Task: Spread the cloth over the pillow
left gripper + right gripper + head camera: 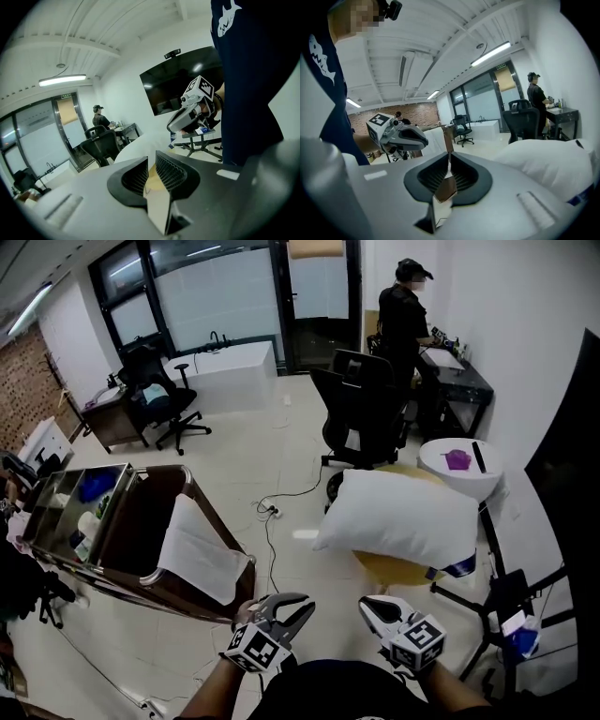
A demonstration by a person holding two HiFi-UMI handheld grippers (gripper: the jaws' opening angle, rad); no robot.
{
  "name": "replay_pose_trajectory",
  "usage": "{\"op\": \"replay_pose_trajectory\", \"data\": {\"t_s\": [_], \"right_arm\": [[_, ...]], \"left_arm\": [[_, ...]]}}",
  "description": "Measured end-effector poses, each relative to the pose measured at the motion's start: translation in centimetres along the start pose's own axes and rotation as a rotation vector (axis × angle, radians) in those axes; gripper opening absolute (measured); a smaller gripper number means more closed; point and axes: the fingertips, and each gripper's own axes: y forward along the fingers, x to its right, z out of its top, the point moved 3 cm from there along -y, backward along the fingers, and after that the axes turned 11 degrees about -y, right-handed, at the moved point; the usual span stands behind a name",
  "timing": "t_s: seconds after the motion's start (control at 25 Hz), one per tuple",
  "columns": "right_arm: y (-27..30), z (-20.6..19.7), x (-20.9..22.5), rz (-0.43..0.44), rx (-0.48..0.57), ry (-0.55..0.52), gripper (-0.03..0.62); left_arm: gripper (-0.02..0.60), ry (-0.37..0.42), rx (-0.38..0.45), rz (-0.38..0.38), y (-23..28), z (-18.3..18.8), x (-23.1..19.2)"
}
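The white pillow (398, 517) lies on a round yellow table (394, 570) ahead of me; it also shows in the right gripper view (548, 161) and the left gripper view (140, 146). The white cloth (199, 551) hangs over the rim of a brown cart (141, 512) to the left. It shows in the right gripper view too (435, 139). My left gripper (307, 604) (152, 164) is held low between cart and pillow, its jaws a narrow gap apart with nothing in them. My right gripper (367, 606) (449, 161) is beside it, shut and empty, just short of the pillow.
A black office chair (361, 413) stands behind the pillow. A person (405, 320) works at a dark desk (459, 371) by the far wall. A small white round table (459, 470) and a tripod stand (497, 615) are on the right. A cable (272, 512) runs across the floor.
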Motion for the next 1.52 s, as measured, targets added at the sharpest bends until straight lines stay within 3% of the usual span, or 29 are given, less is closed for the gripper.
{"op": "replay_pose_trajectory", "data": {"t_s": [0.44, 1.0, 1.28, 1.52], "right_arm": [[9.1, 2.6, -4.3, 0.14, -0.042, -0.049, 0.048], [20.4, 5.5, -9.3, 0.302, -0.092, -0.201, 0.056], [27.3, 6.6, -10.2, 0.402, -0.127, -0.315, 0.072], [33.4, 10.4, -12.5, 0.493, -0.103, -0.377, 0.089]], "left_arm": [[0.041, -0.015, -0.056, 0.168, -8.0, -5.4, -8.1], [0.041, 0.083, -0.161, 0.362, -21.0, -8.5, -19.4], [0.041, 0.084, -0.166, 0.41, -24.6, -9.8, -22.2], [0.041, 0.077, -0.185, 0.423, -26.5, -11.3, -23.1]]}}
